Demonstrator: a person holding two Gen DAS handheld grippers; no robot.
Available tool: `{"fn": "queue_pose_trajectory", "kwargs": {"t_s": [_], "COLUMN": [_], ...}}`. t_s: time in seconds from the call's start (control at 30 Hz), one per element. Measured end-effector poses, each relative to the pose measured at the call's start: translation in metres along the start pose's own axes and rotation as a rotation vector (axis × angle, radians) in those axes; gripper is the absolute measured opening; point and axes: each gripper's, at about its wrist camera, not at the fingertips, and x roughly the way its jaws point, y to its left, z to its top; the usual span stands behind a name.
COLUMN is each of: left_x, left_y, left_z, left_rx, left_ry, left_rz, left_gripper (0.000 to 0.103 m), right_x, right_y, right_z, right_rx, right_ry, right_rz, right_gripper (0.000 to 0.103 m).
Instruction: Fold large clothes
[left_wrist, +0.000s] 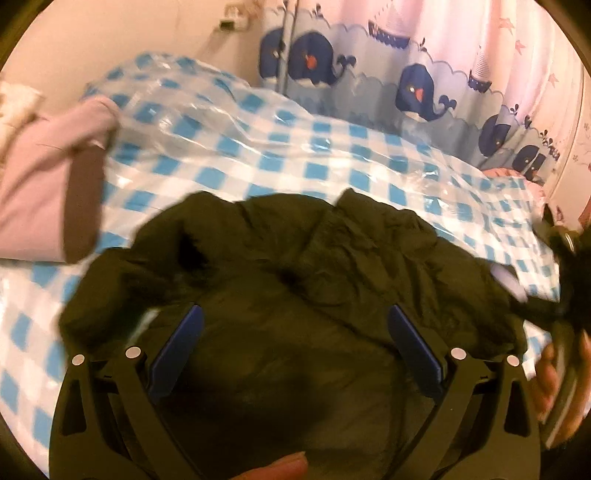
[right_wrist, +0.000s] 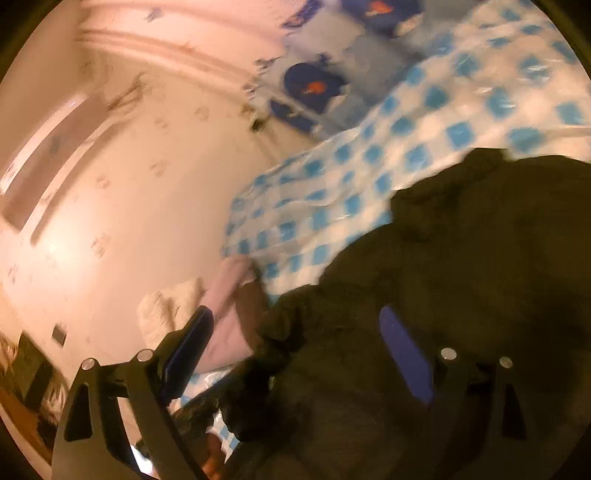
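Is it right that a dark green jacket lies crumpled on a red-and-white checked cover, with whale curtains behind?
Nearly. The cover is blue-and-white checked under clear plastic, not red-and-white, as the left wrist view shows. The rest holds: the dark green jacket lies crumpled on it, and the whale curtains hang behind.

The jacket (left_wrist: 295, 266) on the bed is a really dark olive, almost black, lying on a blue-and-white checked sheet (left_wrist: 280, 147) with a shiny clear plastic layer over it. Curtain (left_wrist: 424, 85) behind is pale blue and pink with navy whales that have little red-orange spots, plus pink stars. There's a lilac pillow (left_wrist: 48, 177) too, and both grippers have black frames with blue pads (left_wrist: 177, 354).
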Motion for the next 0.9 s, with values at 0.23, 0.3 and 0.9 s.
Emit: {"fn": "queue_pose_trajectory", "kwargs": {"t_s": [0.23, 0.3, 0.9], "left_x": [0.092, 0.139, 0.000], "left_y": [-0.044, -0.057, 0.031], "left_z": [0.031, 0.033, 0.011], "left_rx": [0.064, 0.135, 0.094], "left_ry": [0.084, 0.184, 0.045], "left_rz": [0.055, 0.150, 0.114], "left_gripper": [0.096, 0.096, 0.097], "right_x": [-0.049, -0.040, -0.079], "right_y": [-0.116, -0.135, -0.021], "right_z": [0.010, 0.006, -0.024], "right_rx": [0.271, 0.286, -0.077], "right_ry": [-0.030, -0.011, -0.008], "right_rz": [-0.138, -0.145, -0.188], "right_gripper": [0.088, 0.088, 0.084]}}
